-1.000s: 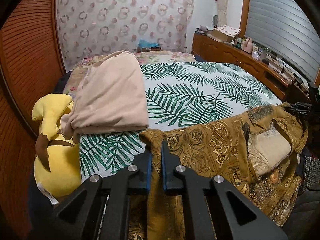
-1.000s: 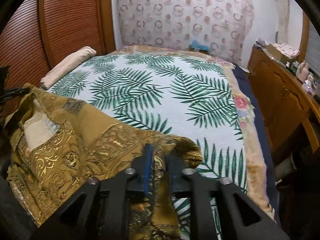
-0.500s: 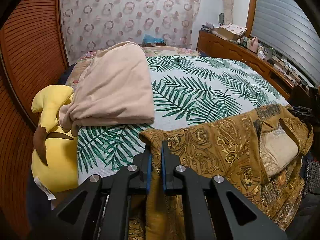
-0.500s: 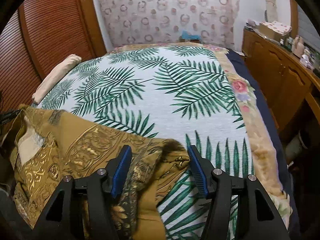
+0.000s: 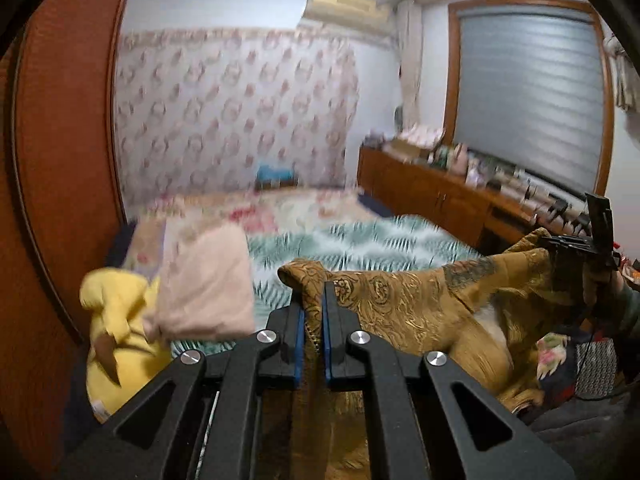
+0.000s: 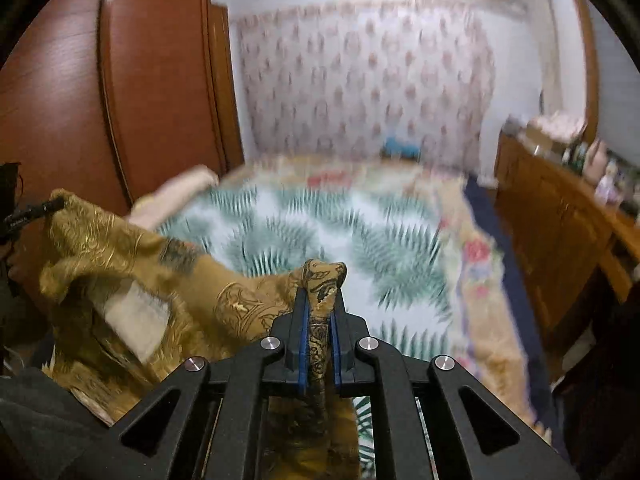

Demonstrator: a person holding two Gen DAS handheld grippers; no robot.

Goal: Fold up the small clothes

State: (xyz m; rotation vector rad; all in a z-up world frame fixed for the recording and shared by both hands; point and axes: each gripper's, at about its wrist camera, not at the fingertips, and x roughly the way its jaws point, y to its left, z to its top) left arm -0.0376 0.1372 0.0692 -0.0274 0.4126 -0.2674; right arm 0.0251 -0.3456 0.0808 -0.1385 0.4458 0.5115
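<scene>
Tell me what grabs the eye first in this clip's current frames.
A gold patterned garment stretched between the two grippers, each shut on a bunched corner: left gripper, right gripper. Behind it lies the palm-leaf bedspread, and a yellow plush toy sits at the bed's left edge beside a folded pink cloth.

Right hand-held gripper (image 6: pixel 319 322) just closed on shirt (image 5: pixel 404 296) (gold paisley) — both corners raised

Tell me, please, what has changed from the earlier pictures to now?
The right gripper, open half a second ago, has just closed on a corner of the brown patterned garment. Both grippers have lifted it up off the palm-leaf bedspread. The left gripper stayed shut on its corner; the folded beige cloth and yellow plush toy stayed put.
</scene>
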